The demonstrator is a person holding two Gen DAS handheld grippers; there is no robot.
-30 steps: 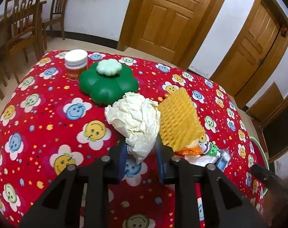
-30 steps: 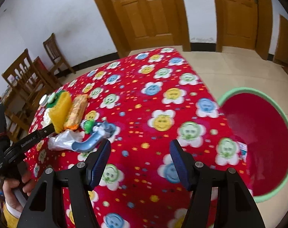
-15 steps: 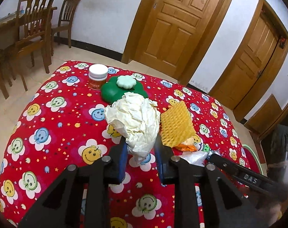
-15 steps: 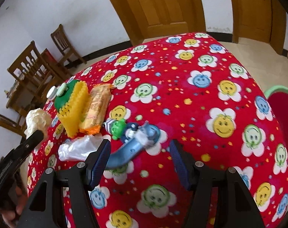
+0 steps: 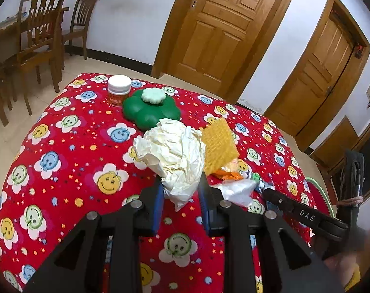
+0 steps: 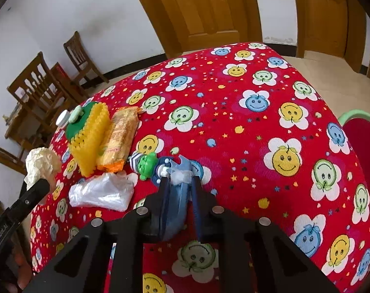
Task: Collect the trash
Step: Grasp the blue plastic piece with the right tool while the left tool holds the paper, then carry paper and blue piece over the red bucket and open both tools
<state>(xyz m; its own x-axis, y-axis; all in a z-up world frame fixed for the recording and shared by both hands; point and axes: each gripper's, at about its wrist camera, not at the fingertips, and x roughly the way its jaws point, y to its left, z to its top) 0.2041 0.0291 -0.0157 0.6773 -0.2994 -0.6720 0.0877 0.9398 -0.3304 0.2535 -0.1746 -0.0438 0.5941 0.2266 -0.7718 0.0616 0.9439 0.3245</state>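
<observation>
Beside "DAS"-marked right gripper (image 6: pixel 180 190) clamping blue wrapper (image 6: pixel 176 205), left gripper (image 5: pixel 180 193) jaws pinch paper wad (image 5: pixel 171 156).

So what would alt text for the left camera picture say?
Two black gripper fingers pinch a crumpled ball of cream paper above a red smiley-flower tablecloth, with a green flower-shaped box and white-capped jar behind.

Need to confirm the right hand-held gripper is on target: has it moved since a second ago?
Yes. The right hand-held gripper has closed in on the blue toy beside the clear plastic bag, and its jaws now clamp it.
</observation>
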